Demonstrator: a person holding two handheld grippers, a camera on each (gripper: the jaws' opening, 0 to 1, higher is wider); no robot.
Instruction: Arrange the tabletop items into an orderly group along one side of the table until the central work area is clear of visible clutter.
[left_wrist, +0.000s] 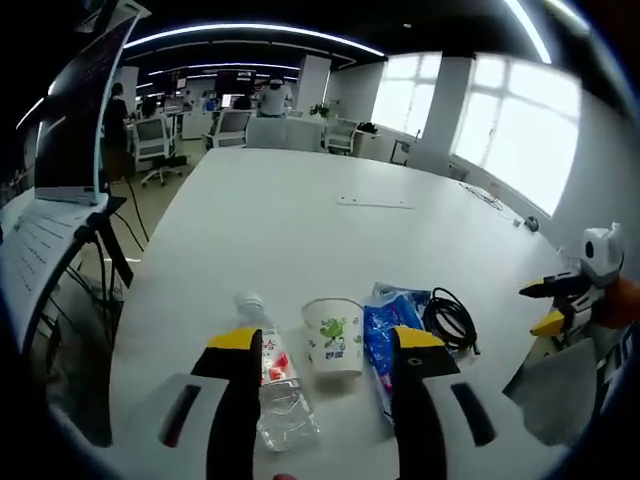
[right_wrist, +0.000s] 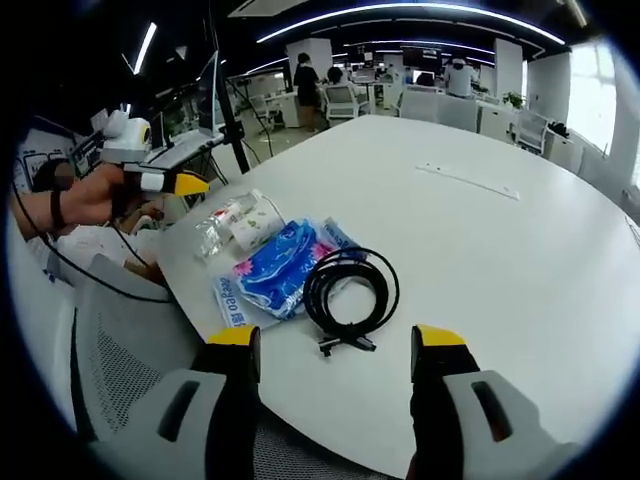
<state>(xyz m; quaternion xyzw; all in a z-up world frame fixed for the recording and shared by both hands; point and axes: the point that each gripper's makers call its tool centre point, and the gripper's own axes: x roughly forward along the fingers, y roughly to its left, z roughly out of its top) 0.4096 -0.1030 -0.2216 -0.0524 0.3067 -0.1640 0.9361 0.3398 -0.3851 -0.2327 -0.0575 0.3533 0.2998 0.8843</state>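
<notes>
Now the left gripper (left_wrist: 329, 345) is hanging with its jaws wide apart, holding nothing. Just ahead, a paper cup (left_wrist: 333, 335) is standing between a plastic bottle (left_wrist: 274, 385) and a blue packet (left_wrist: 385, 330). The right gripper (right_wrist: 334, 342) is gaping too, near a coiled black cable (right_wrist: 350, 292) lying on the white table (right_wrist: 500, 260).

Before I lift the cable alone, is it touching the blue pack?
Touching. The right gripper view shows the cable coil's edge lying over the blue pack corner, with no table visible between them.
</notes>
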